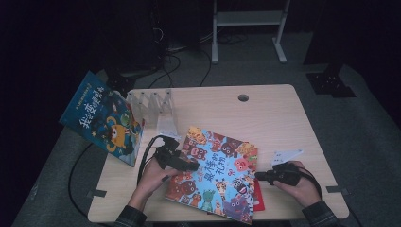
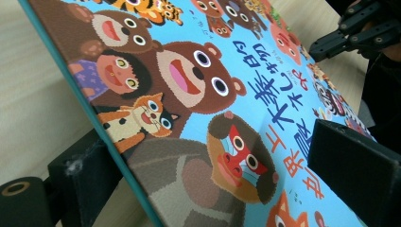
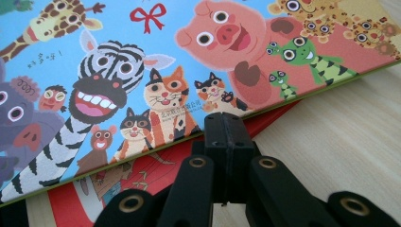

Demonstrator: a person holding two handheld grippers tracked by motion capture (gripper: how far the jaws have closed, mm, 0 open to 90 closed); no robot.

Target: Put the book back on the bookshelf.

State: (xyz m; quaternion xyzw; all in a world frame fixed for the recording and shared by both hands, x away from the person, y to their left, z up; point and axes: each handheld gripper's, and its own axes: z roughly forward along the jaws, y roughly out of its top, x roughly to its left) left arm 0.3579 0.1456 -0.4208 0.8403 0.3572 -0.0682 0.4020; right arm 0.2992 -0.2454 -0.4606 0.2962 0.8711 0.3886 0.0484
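Animal picture book lifted at one edge on a pale wooden bench in a dark room

The bench (image 1: 265,113) fills the middle of the high view, with grey floor around it, a white stand leg at the upper centre and cables at the upper left; a clear rack (image 1: 153,106) and a blue book (image 1: 101,118) stand at the bench's left edge. The animal picture book (image 1: 215,172) lies lower centre, over a red book (image 1: 258,198). The left gripper (image 1: 182,163) has its fingers apart around the book's left edge — one under, one on the cover — tilting it up. The right gripper (image 1: 265,176) holds its fingers pressed together, empty, just beside the book's right edge — whether touching it, I cannot tell
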